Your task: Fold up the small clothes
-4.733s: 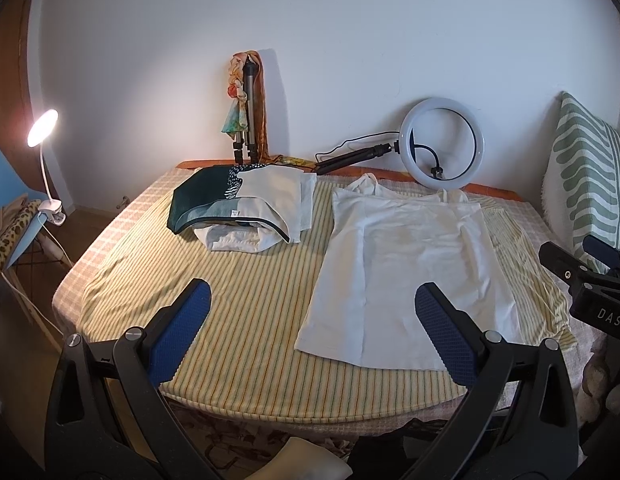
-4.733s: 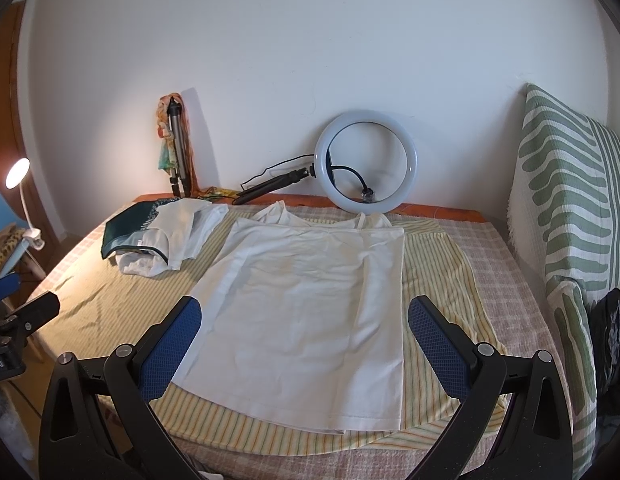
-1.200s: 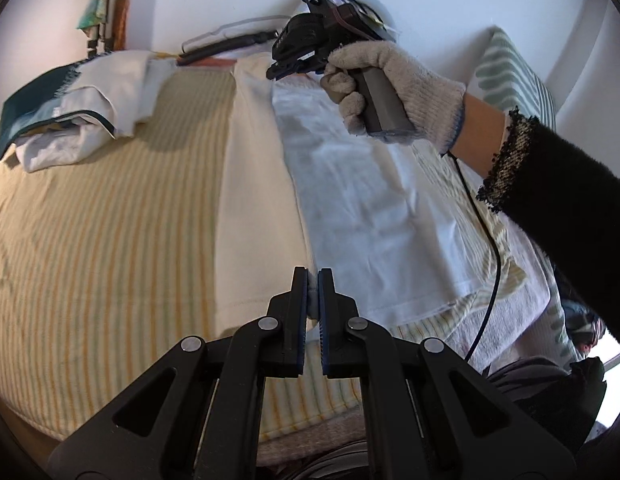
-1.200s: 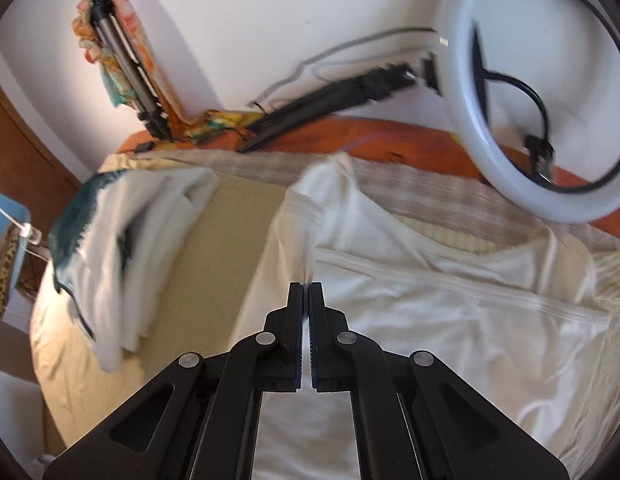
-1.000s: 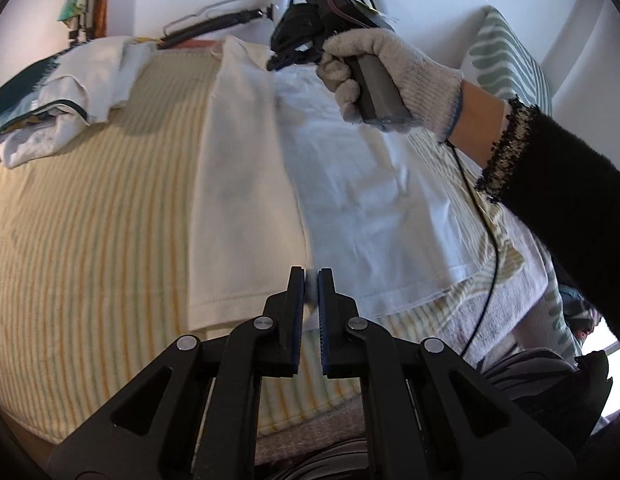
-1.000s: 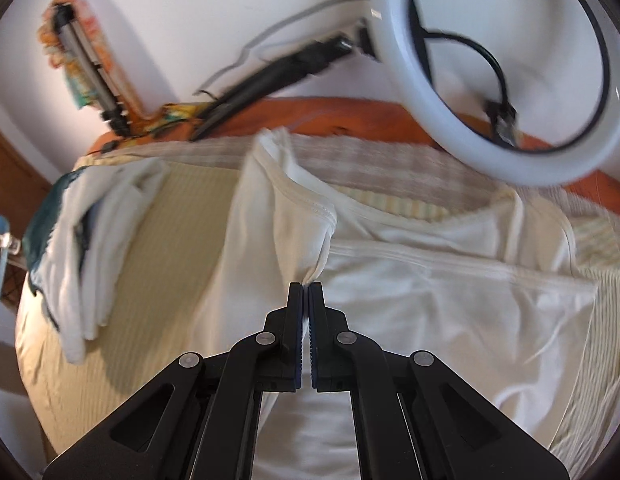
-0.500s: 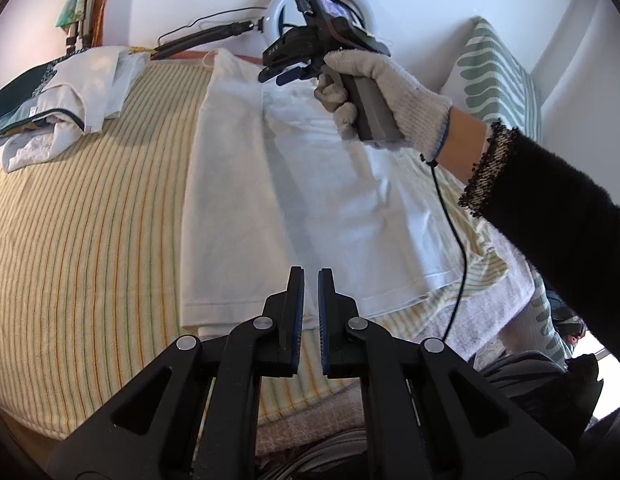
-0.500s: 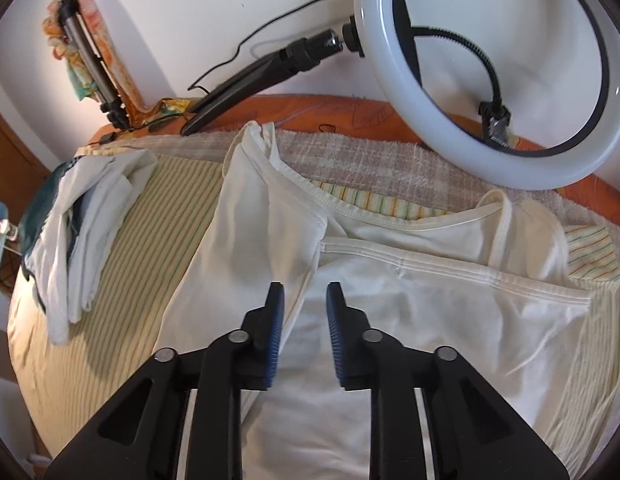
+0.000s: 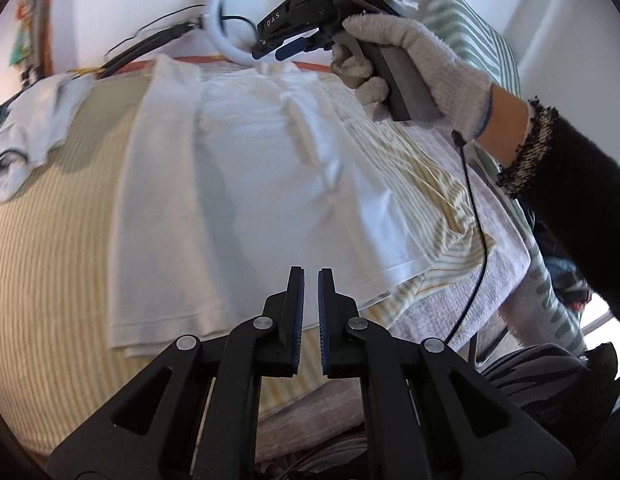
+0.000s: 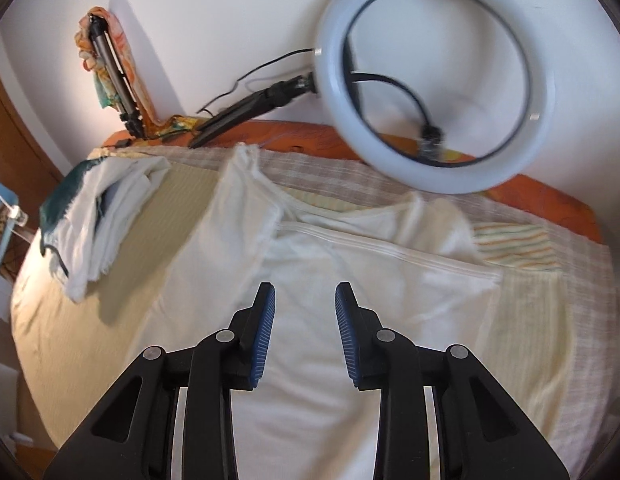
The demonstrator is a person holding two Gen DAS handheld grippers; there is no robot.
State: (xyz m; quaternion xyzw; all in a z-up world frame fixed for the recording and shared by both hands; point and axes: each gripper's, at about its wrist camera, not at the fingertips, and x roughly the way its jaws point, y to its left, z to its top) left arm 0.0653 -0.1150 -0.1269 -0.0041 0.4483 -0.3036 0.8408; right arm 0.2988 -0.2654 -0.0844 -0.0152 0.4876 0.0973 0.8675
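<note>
- Both views are blurred; the clothes pile (image 10: 97, 216) at left is cut off in the left view.
- The white top (image 9: 245, 184), left side folded inward, lies flat on the striped cover (image 9: 49, 264).
- Left gripper (image 9: 311, 300): pressed together, nothing pinched.
- Right gripper (image 10: 305, 332): jaws just opened, spread above the top, nothing between.

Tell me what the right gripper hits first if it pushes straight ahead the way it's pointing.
Most likely the white cotton top spread on the striped bed cover. The right gripper, jaws open and empty, points down at its folded middle; depth is uncertain.
</note>
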